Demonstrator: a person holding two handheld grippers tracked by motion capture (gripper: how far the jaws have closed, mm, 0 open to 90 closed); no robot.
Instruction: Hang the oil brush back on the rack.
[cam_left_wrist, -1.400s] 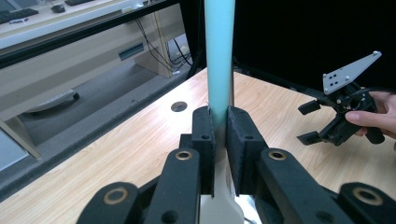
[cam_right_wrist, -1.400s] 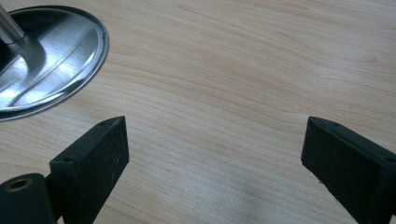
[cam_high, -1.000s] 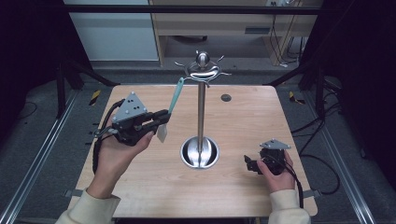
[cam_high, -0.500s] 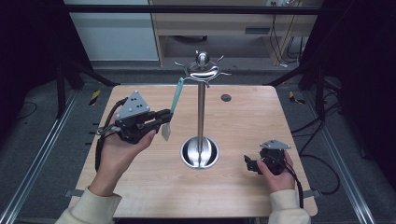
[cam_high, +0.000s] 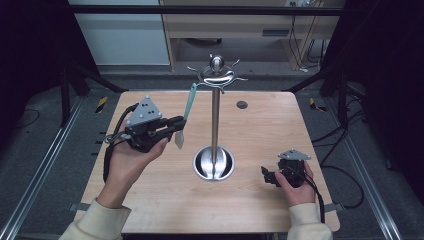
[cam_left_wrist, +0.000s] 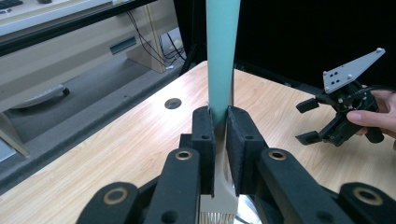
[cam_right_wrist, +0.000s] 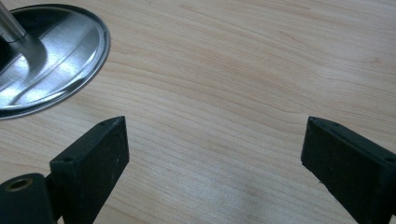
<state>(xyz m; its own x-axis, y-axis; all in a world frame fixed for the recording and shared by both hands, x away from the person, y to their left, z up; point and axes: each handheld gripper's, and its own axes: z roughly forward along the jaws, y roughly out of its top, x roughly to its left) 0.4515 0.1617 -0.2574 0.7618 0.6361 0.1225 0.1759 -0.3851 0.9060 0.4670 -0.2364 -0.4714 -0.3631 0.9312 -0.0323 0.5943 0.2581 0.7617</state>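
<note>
Over the left half of the bench, my left gripper (cam_high: 176, 126) is clamped on a brush (cam_high: 187, 111) — teal handle, pale head with bristles at the bottom. From the left gripper view the pads squeeze it right where the teal handle (cam_left_wrist: 221, 56) meets the pale part, handle running straight up out of frame. In the high view the brush hangs tilted, its top end up by the hooks on the stand (cam_high: 215, 125), though I can't tell if it's actually on a hook or just next to one.

That stand sits mid-bench, a steel pole rising from a round shiny base (cam_right_wrist: 46, 60).

My right gripper (cam_high: 270, 176) is down near the bench's front right corner, jaws spread wide with nothing between them — just bare wood (cam_right_wrist: 224, 93) underneath. A small dark hole (cam_high: 242, 104) sits near the bench's far edge.
</note>
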